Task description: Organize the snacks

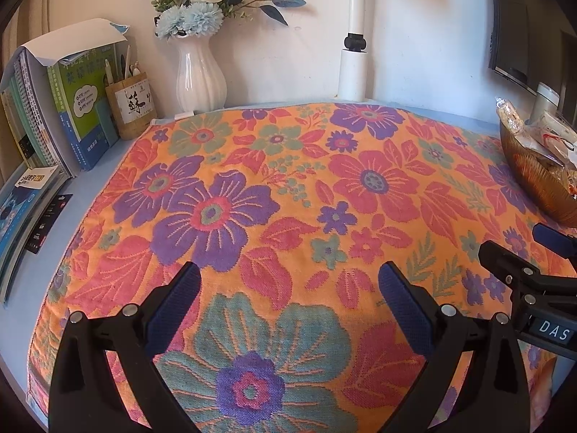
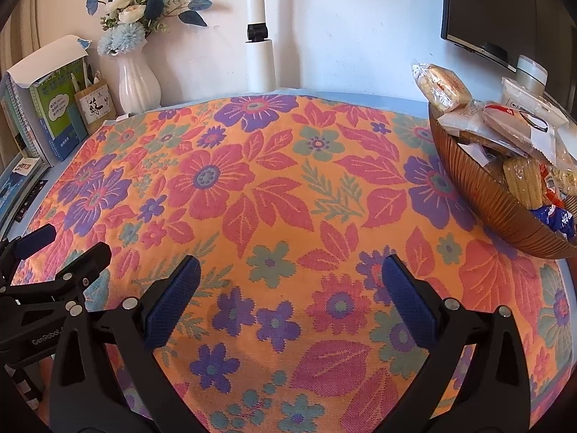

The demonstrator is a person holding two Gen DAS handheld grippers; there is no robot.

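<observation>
An orange cloth patterned with purple, red and teal flowers covers the pale blue counter. At the counter's right edge stands a ribbed amber-brown bowl of snacks in clear and white wrappers, one perhaps blue. At the far left corner, a white fluted vase holds blue and cream flowers. Each black hand-held gripper has dark blue pads.

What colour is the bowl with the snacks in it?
Brown, with fine ribs down its side. The bowl shows best in the right wrist view.

A light-blue table carries a floral cloth, vase, books and snack bowl.
</observation>
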